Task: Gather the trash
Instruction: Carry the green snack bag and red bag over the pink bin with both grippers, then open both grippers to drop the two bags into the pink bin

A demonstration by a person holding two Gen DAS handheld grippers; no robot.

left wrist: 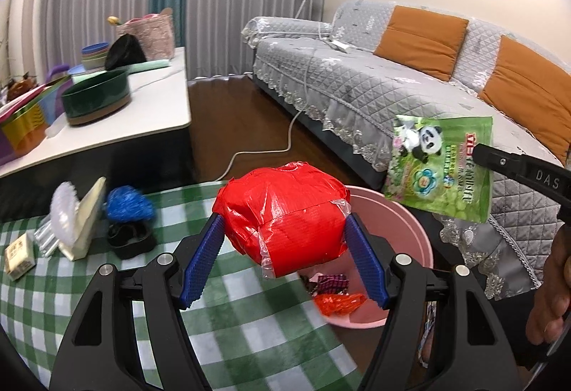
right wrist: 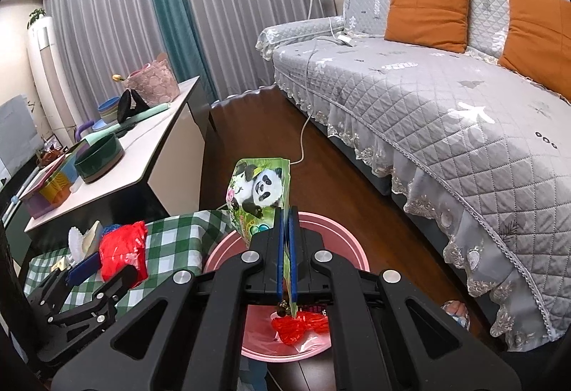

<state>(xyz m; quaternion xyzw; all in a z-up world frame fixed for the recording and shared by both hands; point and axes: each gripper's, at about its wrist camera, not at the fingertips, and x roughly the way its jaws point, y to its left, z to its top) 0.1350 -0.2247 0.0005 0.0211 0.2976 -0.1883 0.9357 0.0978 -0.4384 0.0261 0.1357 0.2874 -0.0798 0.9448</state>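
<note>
Both grippers are loaded and the pink bin (right wrist: 228, 241) is the mark. Nearest to it, the right gripper (right wrist: 285, 212) has its blue pads pinched flat on a green panda wrapper (right wrist: 258, 191), which hangs right over the bin's open mouth. Thin, glossy foil, flat as a card — let go here and I'd say it could flutter sideways and miss the rim toward the floor.

Just beside the bin, over the checked tablecloth (left wrist: 150, 319), the left gripper (left wrist: 285, 237) is spread wide around a red taped bundle (left wrist: 282, 212), ribbed pads pressing on both flanks. It's lumpy, crinkled, with slick tape and loose clear film at the edges; that surface looks slippery, so it may squirm out before it clears the rim. It's also bulky against the bin's width, so a corner could catch.

Down inside the bin: crumpled red cellophane (right wrist: 299, 325) and a dark wrapper.

Farther along the cloth from the bin, a blue mesh wad (left wrist: 129, 203) waits.
</note>
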